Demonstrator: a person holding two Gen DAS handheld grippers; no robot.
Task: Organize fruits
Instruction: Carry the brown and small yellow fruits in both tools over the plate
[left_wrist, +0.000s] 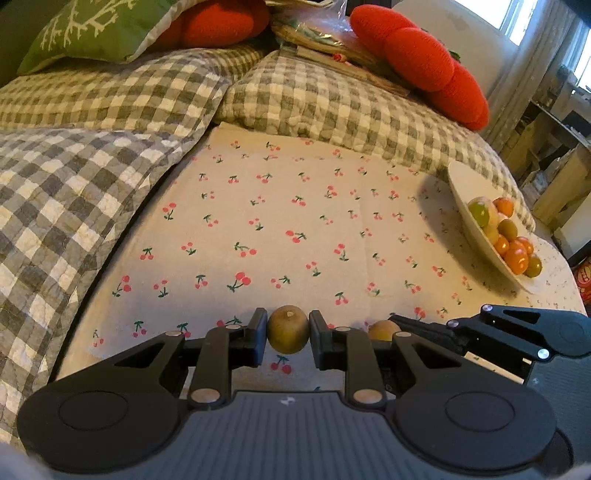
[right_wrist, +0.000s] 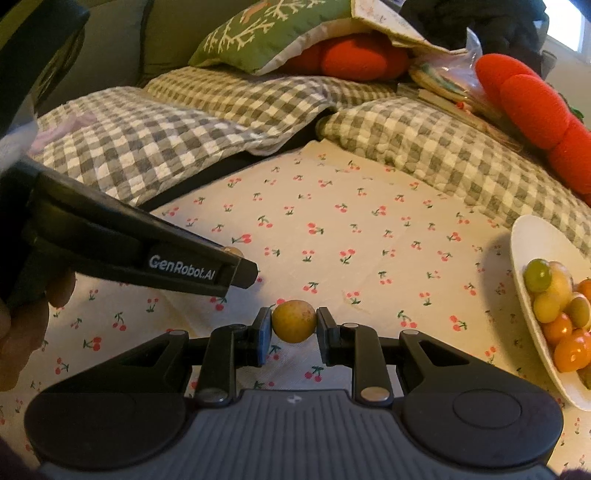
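Olive-brown round fruit (left_wrist: 287, 329), stem dimple up, pinched betw. left gripper (left_wrist: 287, 334) pads, just above cherry-print cloth. Yellow round fruit (right_wrist: 294, 321) w/ reddish blotch, pinched betw. right gripper (right_wrist: 294, 326) pads, same height approx. White bowl (left_wrist: 466, 206) tilted at right edge, holds pile of small fruits (left_wrist: 506, 236): orange, green, yellow.

Warm, dim indoor light from the blown-out window (left_wrist: 517, 18) at upper right, soft shadow left of the white bowl (left_wrist: 476, 236), glints on its orange fruits (left_wrist: 515, 258), strong fisheye bending and blur toward the corners, centre of the cherry-print cloth (left_wrist: 295, 221) sharp.
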